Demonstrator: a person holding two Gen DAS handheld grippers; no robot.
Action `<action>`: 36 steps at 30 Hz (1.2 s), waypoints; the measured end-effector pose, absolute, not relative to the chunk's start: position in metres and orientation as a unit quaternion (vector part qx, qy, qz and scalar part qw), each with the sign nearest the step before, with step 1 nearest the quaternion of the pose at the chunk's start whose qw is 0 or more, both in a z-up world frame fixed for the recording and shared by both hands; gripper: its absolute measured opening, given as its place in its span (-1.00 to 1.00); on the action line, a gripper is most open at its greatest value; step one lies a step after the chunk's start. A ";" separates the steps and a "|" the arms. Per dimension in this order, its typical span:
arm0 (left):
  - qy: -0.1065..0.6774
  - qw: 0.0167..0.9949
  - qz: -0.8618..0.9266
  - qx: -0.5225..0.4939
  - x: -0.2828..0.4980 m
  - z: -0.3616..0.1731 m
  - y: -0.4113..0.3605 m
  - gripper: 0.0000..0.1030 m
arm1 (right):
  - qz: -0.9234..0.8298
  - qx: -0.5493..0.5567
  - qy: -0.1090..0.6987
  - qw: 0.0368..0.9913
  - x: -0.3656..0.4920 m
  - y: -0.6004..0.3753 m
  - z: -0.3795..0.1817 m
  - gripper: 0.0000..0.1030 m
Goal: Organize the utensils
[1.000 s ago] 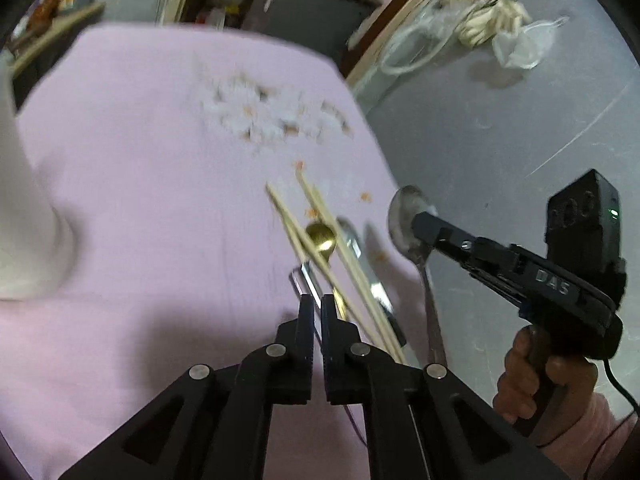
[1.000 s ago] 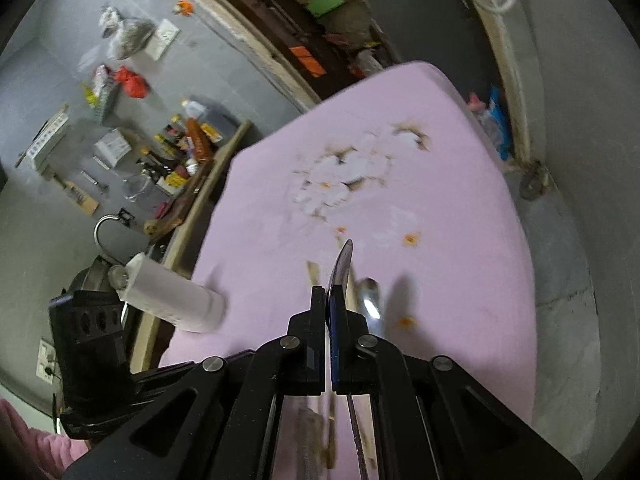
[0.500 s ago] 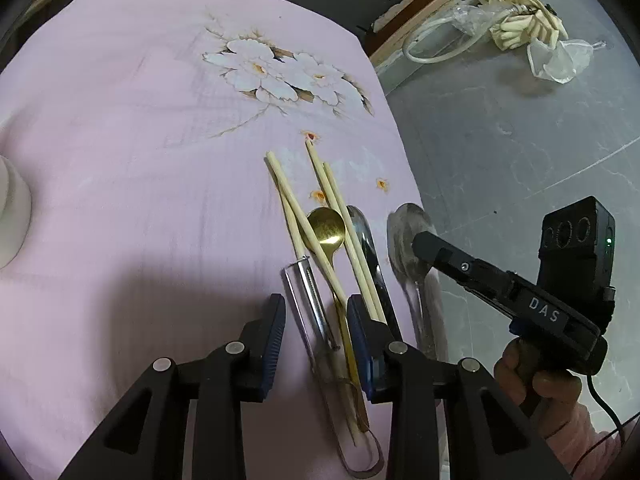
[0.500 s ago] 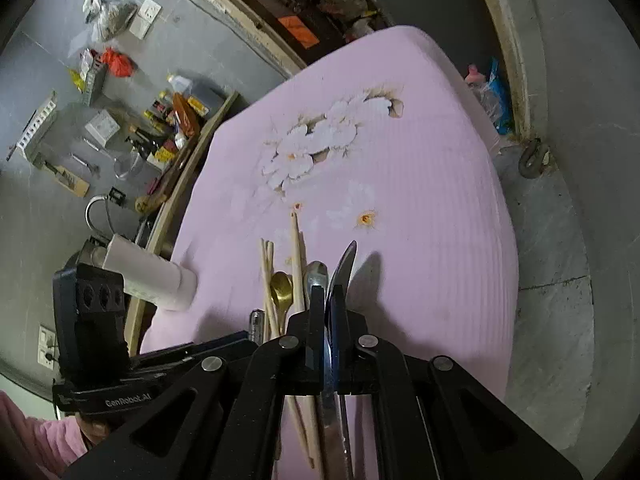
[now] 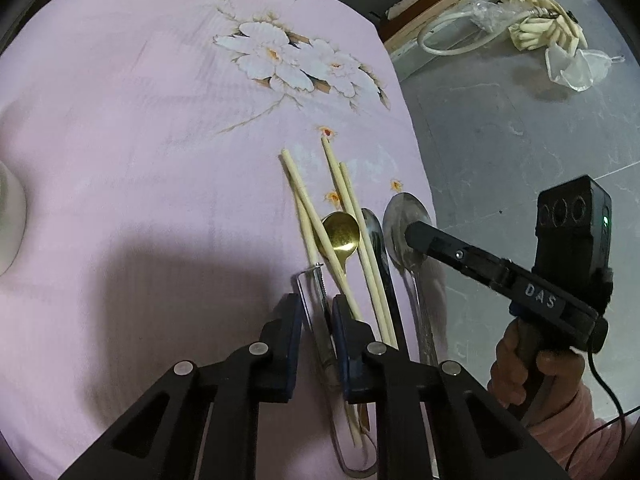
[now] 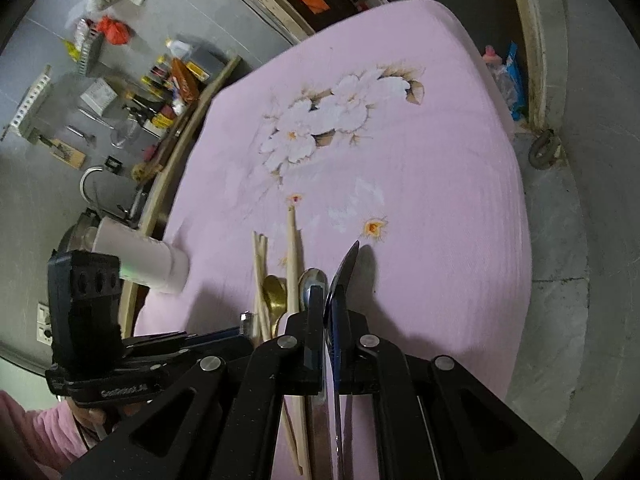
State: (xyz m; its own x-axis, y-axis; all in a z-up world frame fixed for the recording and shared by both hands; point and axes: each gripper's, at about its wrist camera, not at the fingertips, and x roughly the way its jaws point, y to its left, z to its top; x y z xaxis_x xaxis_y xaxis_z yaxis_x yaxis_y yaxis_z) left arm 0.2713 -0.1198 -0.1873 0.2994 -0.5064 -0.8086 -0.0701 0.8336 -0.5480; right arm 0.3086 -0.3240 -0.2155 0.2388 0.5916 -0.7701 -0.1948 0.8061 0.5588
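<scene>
On the pink flowered cloth (image 5: 160,160) lie wooden chopsticks (image 5: 308,204), a gold spoon (image 5: 341,232), a narrow silver spoon (image 5: 374,228) and a metal peeler (image 5: 316,292), side by side. My left gripper (image 5: 316,308) is open, its fingers either side of the peeler. My right gripper (image 6: 330,300) is shut on a large silver spoon (image 6: 346,264), held edge-on just above the cloth to the right of the others. That spoon's bowl shows in the left wrist view (image 5: 404,224).
A white cylinder (image 6: 140,256) stands at the cloth's left side. The cloth's right edge drops to a grey floor (image 5: 500,120). A hose and plastic bags (image 5: 532,32) lie on the floor. Cluttered shelves (image 6: 120,80) stand behind.
My left gripper opened and dropped around the peeler, then narrowed a little. My right gripper brought the large spoon down beside the other utensils.
</scene>
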 end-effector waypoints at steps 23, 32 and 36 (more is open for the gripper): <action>0.359 0.904 -0.132 -0.192 0.186 -0.052 -0.019 -0.78 | 0.245 0.284 0.269 0.887 0.217 -0.257 -0.074 -0.95; 0.308 0.931 -0.110 -0.163 0.165 0.034 0.077 -0.77 | 0.278 0.262 0.137 0.914 0.213 -0.155 -0.003 -0.95; 0.282 0.942 -0.073 -0.167 0.159 0.059 0.126 -0.78 | 0.298 0.264 0.110 0.911 0.223 -0.113 0.009 -0.95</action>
State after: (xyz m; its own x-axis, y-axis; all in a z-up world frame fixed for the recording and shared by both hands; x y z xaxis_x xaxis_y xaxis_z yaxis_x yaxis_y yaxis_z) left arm 0.1593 0.1262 0.0594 0.8306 -0.2322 -0.5062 0.0441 0.9335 -0.3559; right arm 0.2230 -0.1125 0.0087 0.7981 0.6010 -0.0440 -0.4844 0.6833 0.5463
